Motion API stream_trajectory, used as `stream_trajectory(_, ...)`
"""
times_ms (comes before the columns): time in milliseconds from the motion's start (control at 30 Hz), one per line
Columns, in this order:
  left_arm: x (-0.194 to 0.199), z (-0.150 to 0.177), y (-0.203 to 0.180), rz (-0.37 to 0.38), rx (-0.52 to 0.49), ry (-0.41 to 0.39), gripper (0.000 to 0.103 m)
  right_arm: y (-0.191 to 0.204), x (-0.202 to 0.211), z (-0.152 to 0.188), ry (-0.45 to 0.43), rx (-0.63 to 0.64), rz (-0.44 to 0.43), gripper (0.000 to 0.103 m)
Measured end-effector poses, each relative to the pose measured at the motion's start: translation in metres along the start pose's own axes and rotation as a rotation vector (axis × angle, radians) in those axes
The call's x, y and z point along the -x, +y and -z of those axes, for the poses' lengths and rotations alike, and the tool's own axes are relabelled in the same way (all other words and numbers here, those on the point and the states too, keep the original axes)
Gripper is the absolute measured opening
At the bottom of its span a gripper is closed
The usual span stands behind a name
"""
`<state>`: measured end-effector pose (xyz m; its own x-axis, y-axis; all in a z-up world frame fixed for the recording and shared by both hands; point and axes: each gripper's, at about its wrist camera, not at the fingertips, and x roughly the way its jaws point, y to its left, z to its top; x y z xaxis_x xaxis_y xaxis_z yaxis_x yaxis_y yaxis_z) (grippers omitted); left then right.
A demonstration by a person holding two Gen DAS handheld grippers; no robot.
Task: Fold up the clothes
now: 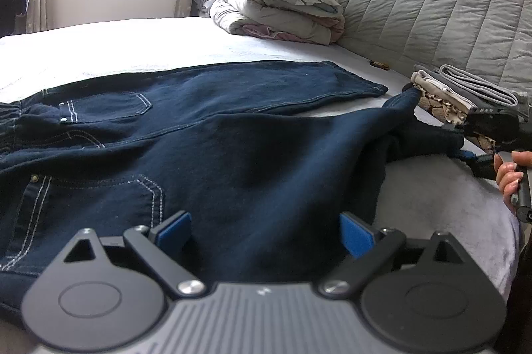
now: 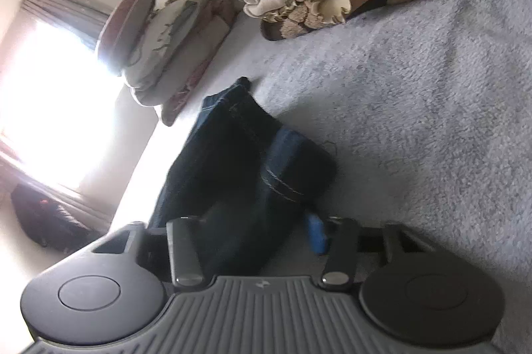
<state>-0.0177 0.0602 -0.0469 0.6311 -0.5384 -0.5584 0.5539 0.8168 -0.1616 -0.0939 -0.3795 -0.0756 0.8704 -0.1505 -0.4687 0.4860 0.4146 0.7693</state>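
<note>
Jeans (image 1: 206, 134), dark denim, lie spread on my bed (image 1: 109, 44), legs toward the headboard (image 1: 432, 8). They look heavy, limp and grippy; I judge hems and waistband the best holds. My right gripper (image 2: 252, 237) is clamped on the bunched hem of the near leg, raised off the cover. My left gripper (image 1: 266, 234) hovers with jaws spread over the seat, gripping nothing. Folded clothes (image 1: 465, 94) sit just beside the held hem and could get in the way. Bedding stack (image 1: 279, 4) stands well apart.
</note>
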Motion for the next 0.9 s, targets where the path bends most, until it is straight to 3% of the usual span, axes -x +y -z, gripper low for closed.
stream_trajectory(100,0.002,0.0,-0.002,-0.006,-0.015,-0.005,0.096,-0.002,-0.001,-0.003,0.013,0.011,-0.001,0.015)
stream_trajectory(300,0.006,-0.001,-0.006,-0.011,-0.041,-0.017,0.096,0.021,0.022,-0.018,-0.075,0.137,-0.004,0.01)
stream_trajectory(467,0.012,-0.003,-0.004,0.011,-0.054,-0.038,0.096,0.02,0.039,-0.04,-0.121,0.125,0.008,0.009)
stream_trajectory(567,0.017,-0.004,-0.004,0.038,-0.057,-0.052,0.096,0.013,0.04,-0.047,-0.111,0.113,0.031,0.009)
stream_trajectory(800,0.011,-0.003,-0.011,0.044,-0.088,-0.027,0.096,-0.014,0.021,-0.036,-0.022,0.092,0.191,0.01)
stream_trajectory(900,0.009,-0.003,-0.015,0.05,-0.105,-0.021,0.096,-0.025,0.02,-0.033,-0.006,0.067,0.206,0.011)
